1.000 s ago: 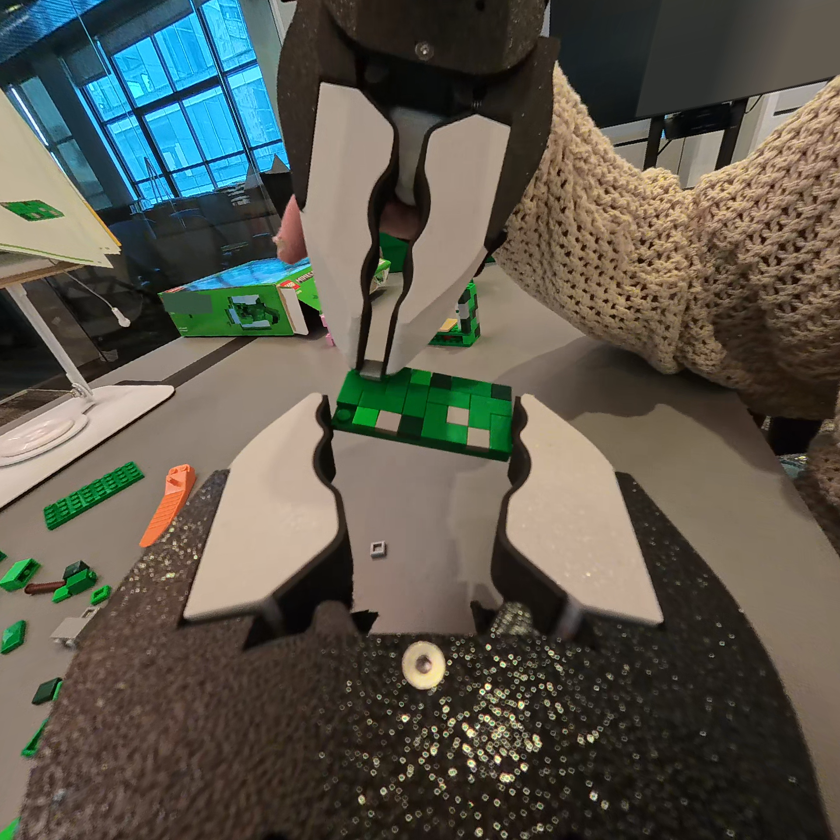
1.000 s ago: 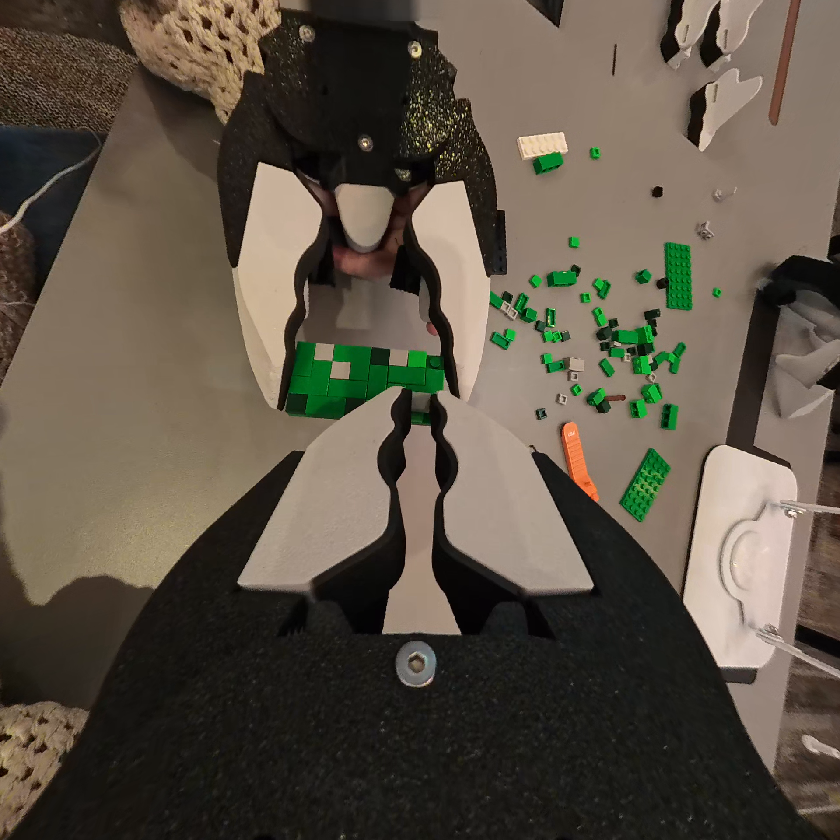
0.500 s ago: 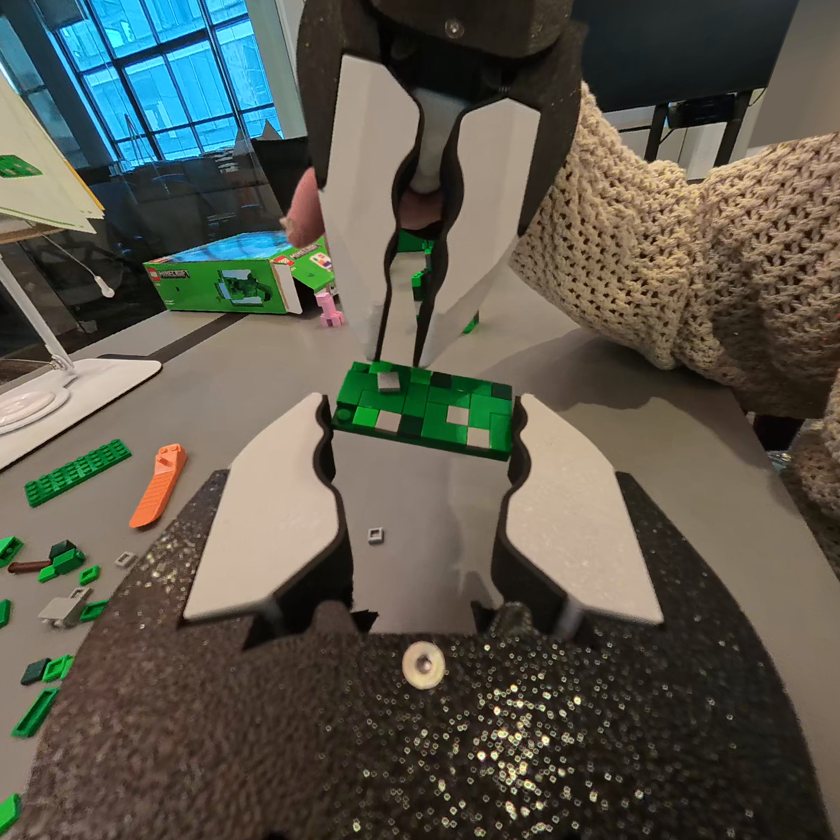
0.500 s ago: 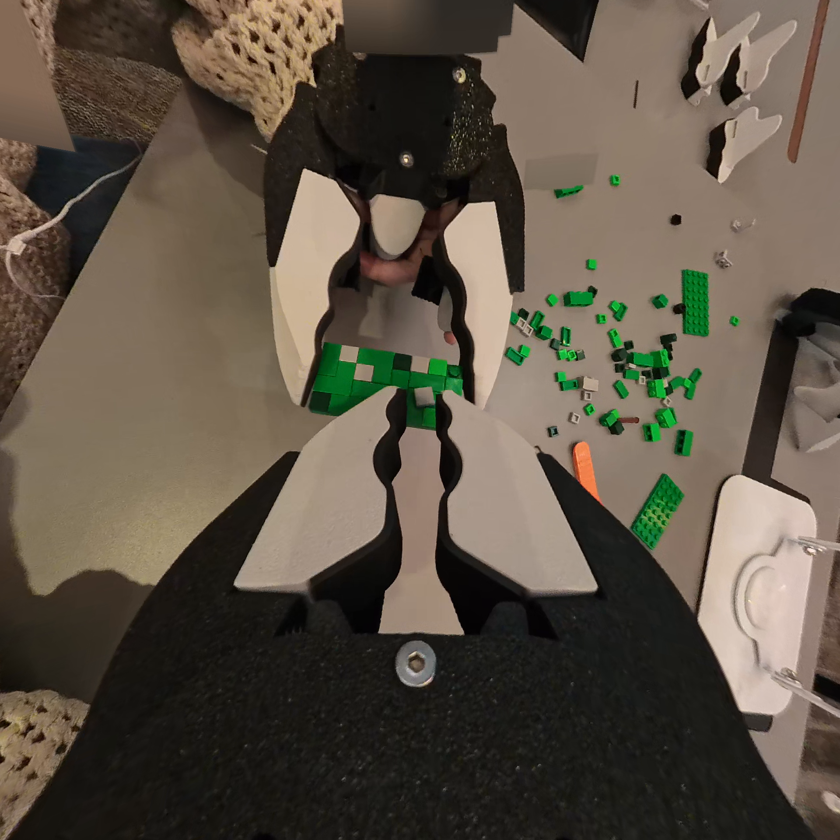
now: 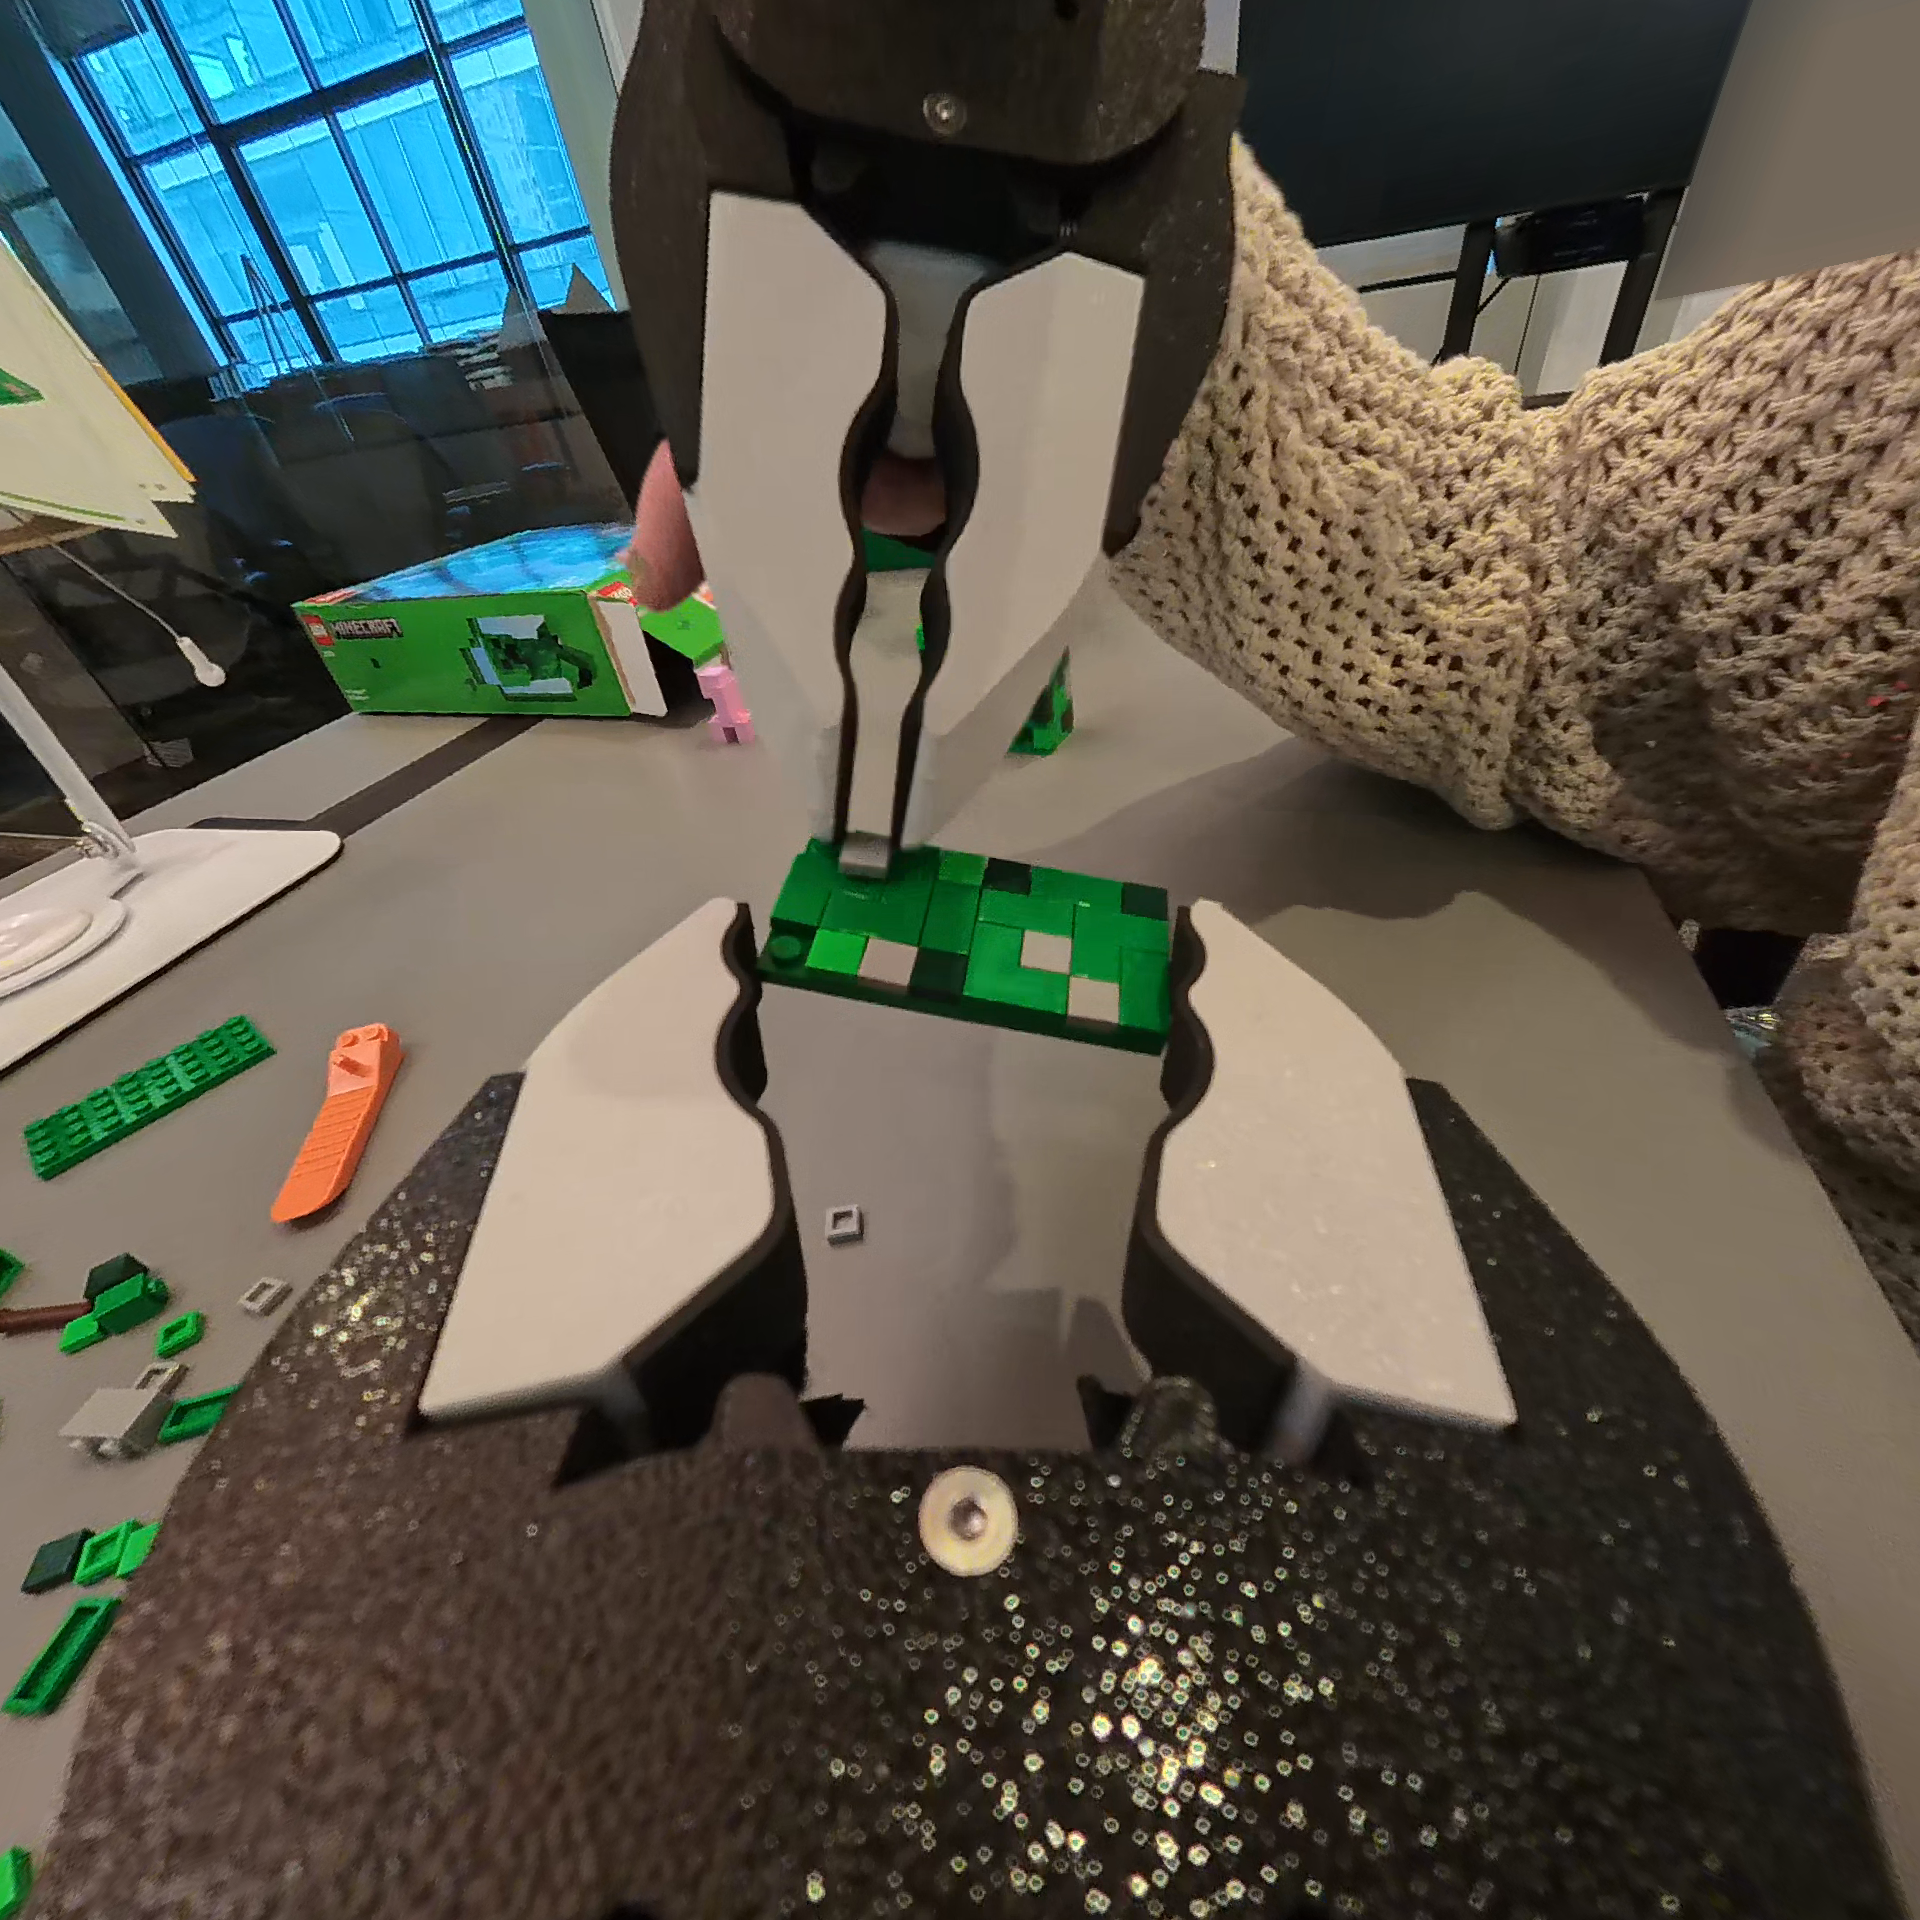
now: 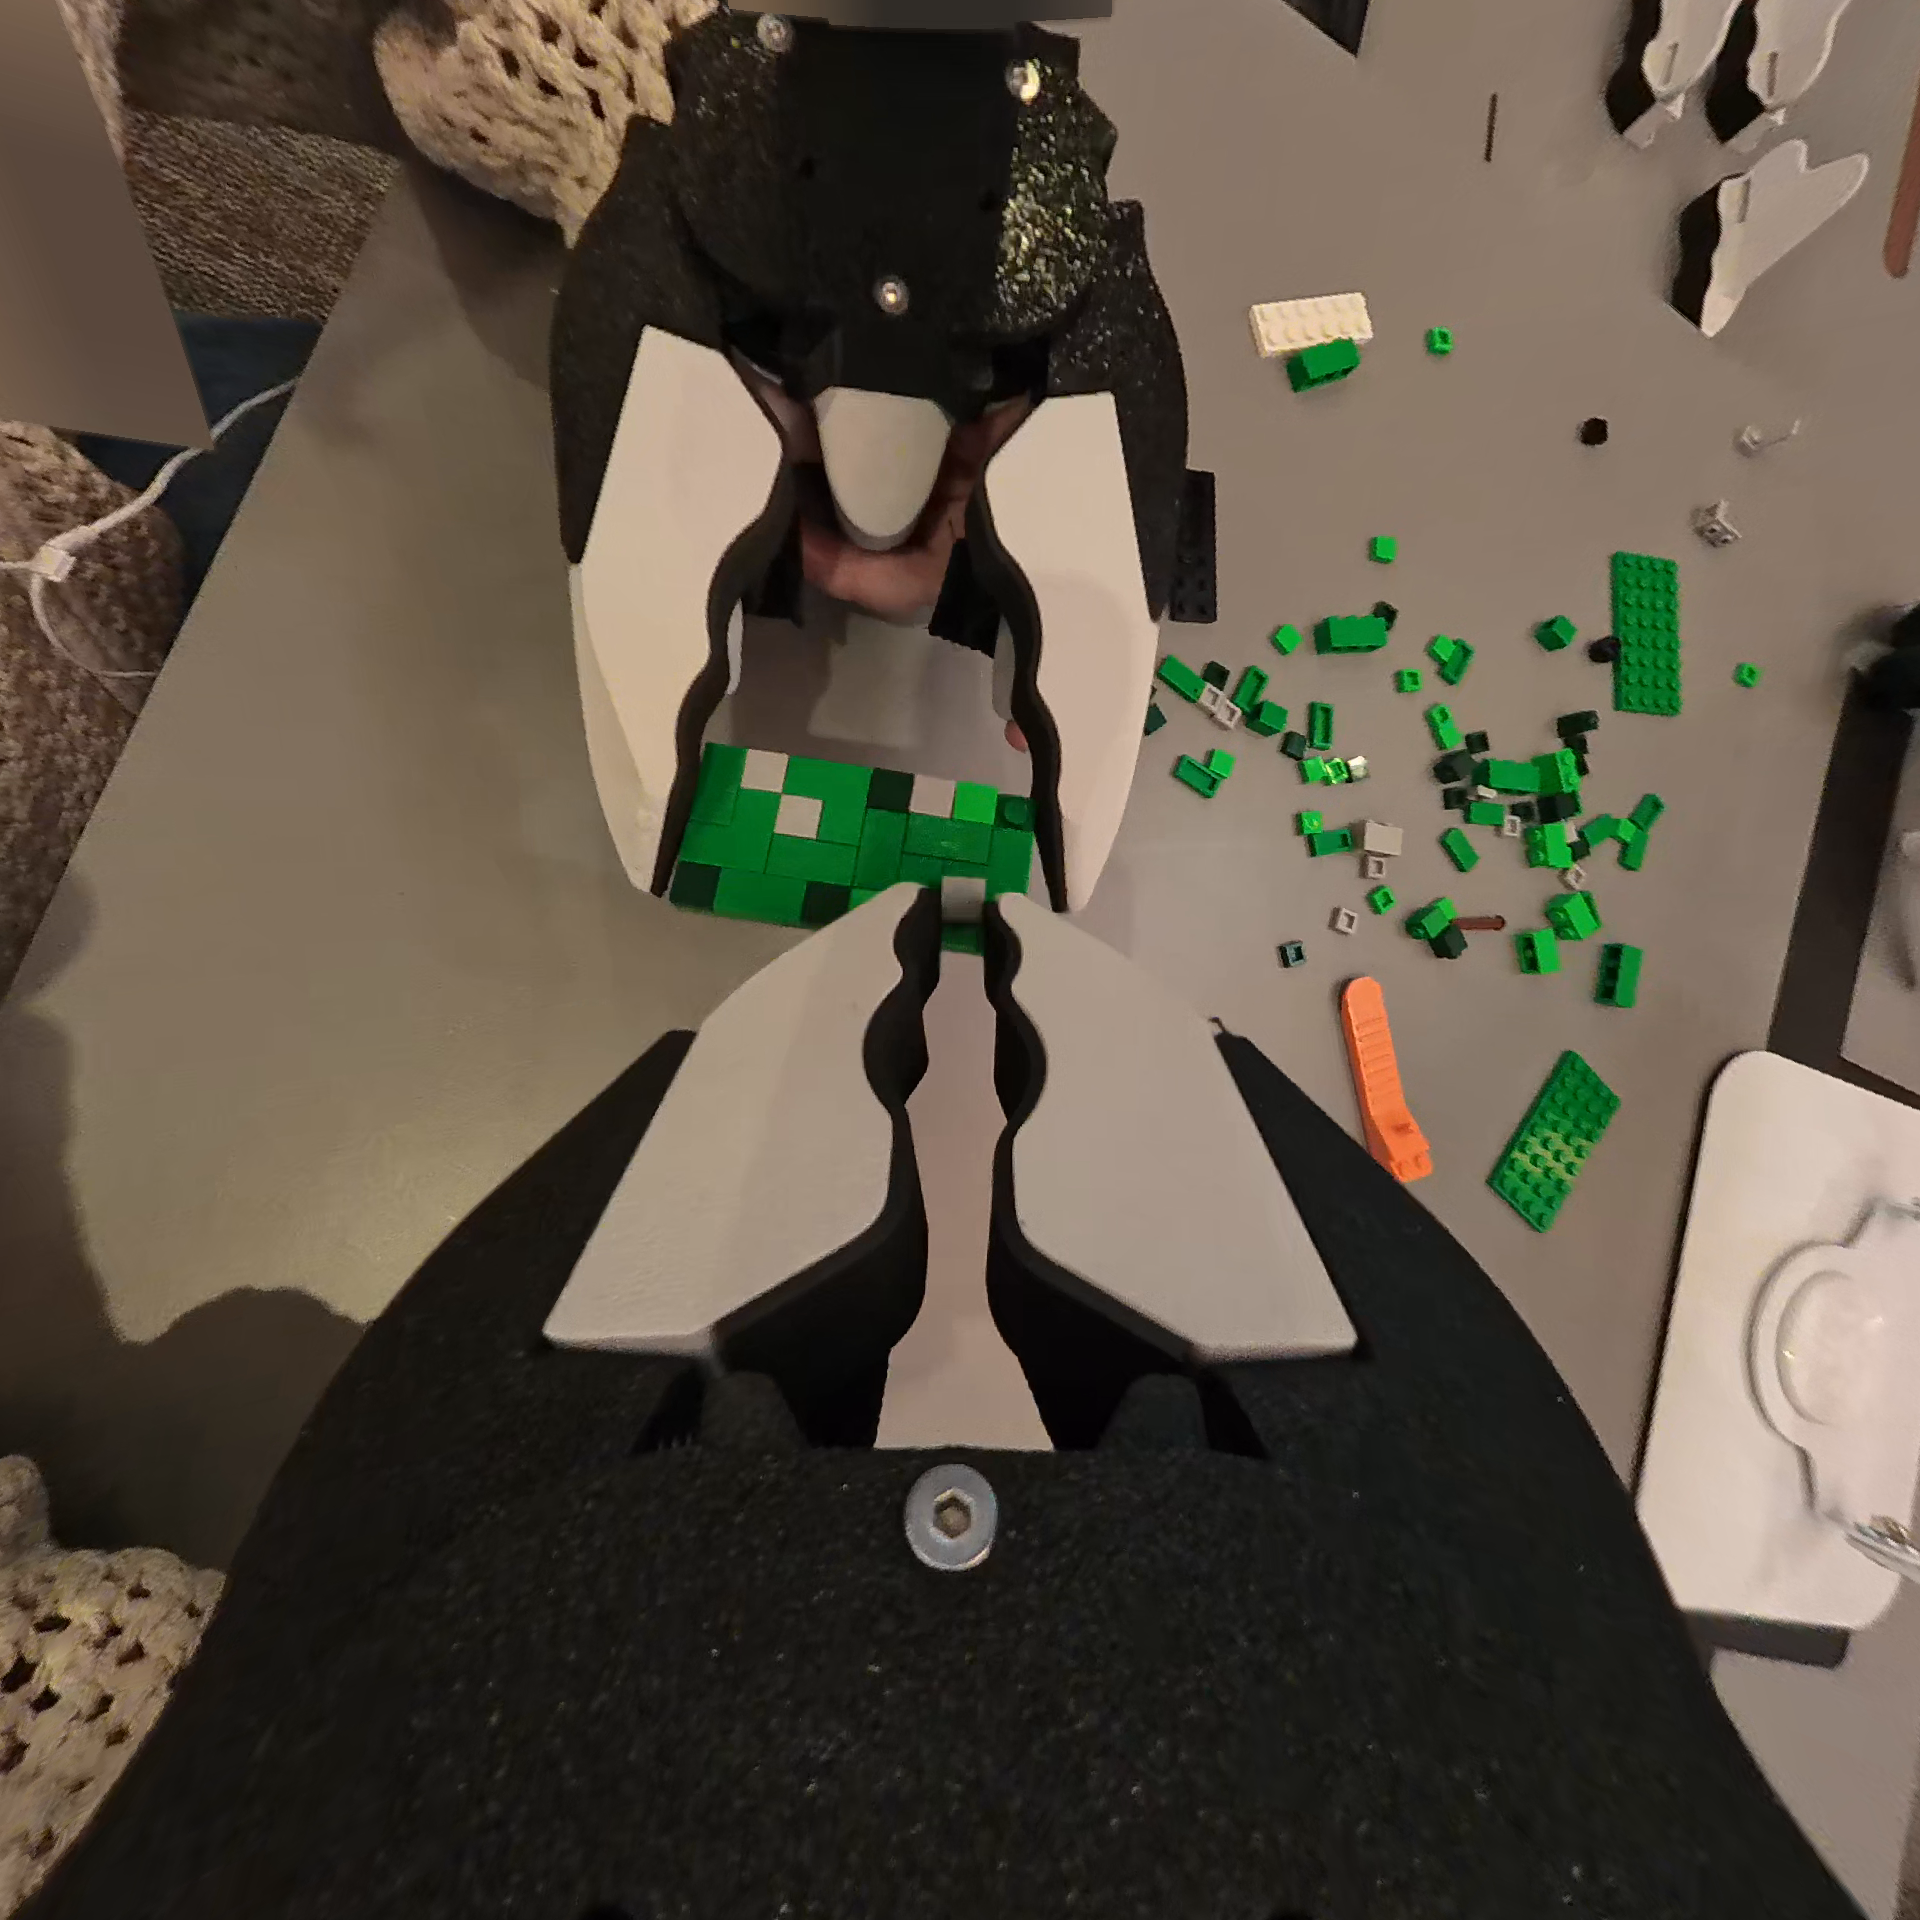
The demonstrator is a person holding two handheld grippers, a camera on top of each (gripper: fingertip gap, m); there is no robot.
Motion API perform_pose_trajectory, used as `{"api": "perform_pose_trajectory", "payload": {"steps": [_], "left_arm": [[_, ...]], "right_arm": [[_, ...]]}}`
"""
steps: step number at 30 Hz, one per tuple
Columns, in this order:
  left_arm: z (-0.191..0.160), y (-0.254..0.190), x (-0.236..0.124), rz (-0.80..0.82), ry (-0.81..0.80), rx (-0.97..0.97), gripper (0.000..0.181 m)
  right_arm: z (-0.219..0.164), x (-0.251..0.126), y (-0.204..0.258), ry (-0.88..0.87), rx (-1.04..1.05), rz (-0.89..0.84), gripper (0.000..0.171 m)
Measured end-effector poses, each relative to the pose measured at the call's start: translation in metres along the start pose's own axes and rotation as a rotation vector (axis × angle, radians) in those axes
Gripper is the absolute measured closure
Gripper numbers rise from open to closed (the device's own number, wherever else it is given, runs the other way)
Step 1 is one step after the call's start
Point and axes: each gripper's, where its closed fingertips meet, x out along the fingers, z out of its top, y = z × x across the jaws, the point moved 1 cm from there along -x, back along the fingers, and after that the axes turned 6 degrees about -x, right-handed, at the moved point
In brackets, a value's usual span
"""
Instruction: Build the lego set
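1. A grey table [image 5: 499, 883] fills both views, with big windows [image 5: 312, 177] behind it in the left wrist view.
2. The left gripper [image 5: 966, 935] is spread wide, its two fingers standing on either side of a green tiled plate [image 5: 977, 945] that lies flat between their tips.
3. The right gripper [image 6: 958, 906] is clenched on a small grey tile [image 6: 961, 896], holding it down against the plate's near edge in its own view.
4. Seen from the left gripper, that tile [image 5: 864, 854] sits at the plate's far left corner, pinched between the other gripper's tips.
5. A second grey tile [image 5: 844, 1224] lies loose on the table between the left gripper's fingers.
6. To the left gripper's left lie an orange brick separator [image 5: 338, 1138], a long green plate [image 5: 145, 1091] and scattered green pieces [image 6: 1496, 790].
7. A green box [image 5: 478, 655] lies farther off, beyond the right gripper.
8. A cream knitted sleeve [image 5: 1507, 582] reaches in from the right.
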Motion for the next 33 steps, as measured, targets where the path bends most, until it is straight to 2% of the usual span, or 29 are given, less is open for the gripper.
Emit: {"api": "perform_pose_trajectory", "payload": {"steps": [27,33], "left_arm": [[0.002,-0.002,0.000,-0.006,-0.022,0.021,0.106],[0.006,0.002,-0.003,-0.005,-0.052,-0.017,0.106]], "right_arm": [[-0.001,-0.006,-0.006,0.011,0.028,-0.046,0.159],[-0.002,-0.025,-0.015,-0.018,-0.017,-0.173,0.150]]}}
